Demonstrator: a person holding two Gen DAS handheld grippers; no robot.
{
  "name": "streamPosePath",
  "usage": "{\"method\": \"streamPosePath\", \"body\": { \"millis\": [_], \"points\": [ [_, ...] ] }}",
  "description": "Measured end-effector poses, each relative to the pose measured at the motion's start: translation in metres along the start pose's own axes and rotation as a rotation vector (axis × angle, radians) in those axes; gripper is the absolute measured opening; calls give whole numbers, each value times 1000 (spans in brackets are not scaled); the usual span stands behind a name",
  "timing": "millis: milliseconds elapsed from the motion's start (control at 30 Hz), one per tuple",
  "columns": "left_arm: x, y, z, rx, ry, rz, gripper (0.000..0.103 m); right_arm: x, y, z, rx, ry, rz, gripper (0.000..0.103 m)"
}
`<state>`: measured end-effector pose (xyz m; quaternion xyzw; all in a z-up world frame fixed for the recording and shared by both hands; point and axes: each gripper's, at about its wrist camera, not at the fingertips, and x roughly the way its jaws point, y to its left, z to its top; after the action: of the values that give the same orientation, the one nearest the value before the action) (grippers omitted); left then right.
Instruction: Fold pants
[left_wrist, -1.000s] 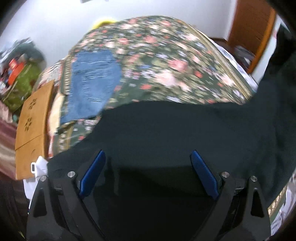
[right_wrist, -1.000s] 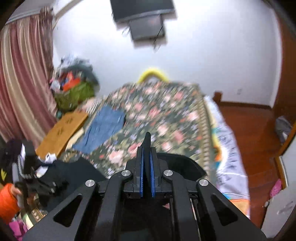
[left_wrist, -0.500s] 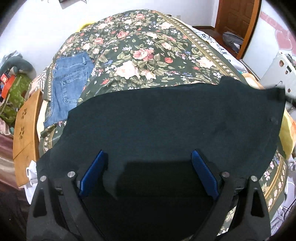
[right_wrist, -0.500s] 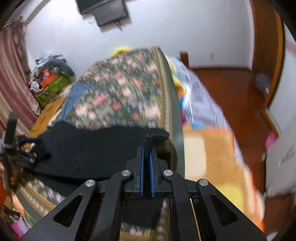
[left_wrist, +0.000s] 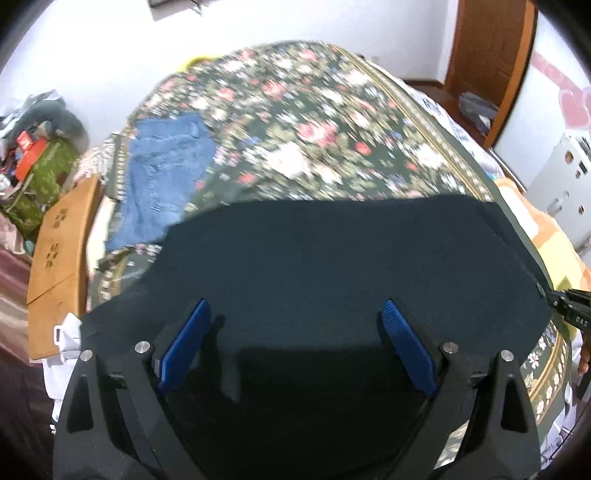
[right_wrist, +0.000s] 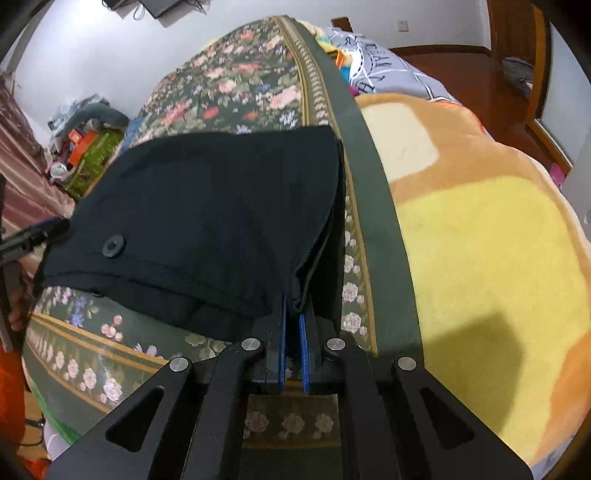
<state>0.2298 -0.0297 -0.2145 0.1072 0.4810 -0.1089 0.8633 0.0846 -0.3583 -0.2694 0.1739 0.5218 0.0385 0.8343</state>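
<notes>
Two views | left wrist: pants now lie spread across bed, no longer hanging; left gripper gapes wide, holding nothing | right wrist: right gripper stays pinched on pants corner, lowered to bed edge; ready for folding.

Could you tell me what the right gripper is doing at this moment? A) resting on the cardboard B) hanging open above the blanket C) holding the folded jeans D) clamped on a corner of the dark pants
D: in the right wrist view the right gripper has its blue pads pinched together on a corner of the dark pants, which lie on the floral bedspread.
</notes>
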Motion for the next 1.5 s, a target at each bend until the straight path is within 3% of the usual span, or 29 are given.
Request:
{"method": "streamPosePath", "body": {
  "millis": [100,167,200,267,333,433,500,567,800,967,1133,1233,1267,1333,1367,1433,1500],
  "points": [
    [-14,27,-1,-37,-54,38,95,-9,4,10,-33,13,-55,8],
    [-21,46,-3,-63,-77,59,95,-18,6,17,-43,3,-98,16],
    [-26,63,-4,-87,-92,74,95,-27,10,22,-61,-23,-131,20],
    [-33,86,-7,-124,-109,94,95,-44,21,32,-95,-82,-172,39],
    [-38,121,-13,-182,-121,120,95,-58,34,43,-126,-141,-186,48],
    [-39,170,-23,-274,-114,156,95,-71,64,65,-181,-209,-188,52],
    [-37,202,-31,-336,-101,171,95,-75,90,78,-233,-247,-168,55],
    [-34,226,-39,-382,-86,176,95,-77,119,89,-292,-282,-133,68],
    [12,297,-64,-497,37,193,95,-34,217,120,-478,-280,29,71],
    [58,319,-75,-547,140,136,95,28,275,130,-579,-189,128,71],
    [105,321,-80,-560,257,37,95,101,315,145,-648,-46,159,70],
    [112,319,-79,-555,257,-36,93,139,338,154,-685,41,175,61],
    [112,318,-78,-547,251,-53,90,151,348,157,-705,69,180,58],
    [109,314,-78,-534,230,-99,63,168,362,159,-733,108,184,58],
    [108,313,-78,-534,223,-119,57,181,370,161,-744,138,185,57],
    [102,309,-77,-512,202,-91,48,201,380,160,-754,213,199,56],
    [96,304,-76,-481,181,-51,37,221,389,153,-786,293,181,43]
  ]
}}
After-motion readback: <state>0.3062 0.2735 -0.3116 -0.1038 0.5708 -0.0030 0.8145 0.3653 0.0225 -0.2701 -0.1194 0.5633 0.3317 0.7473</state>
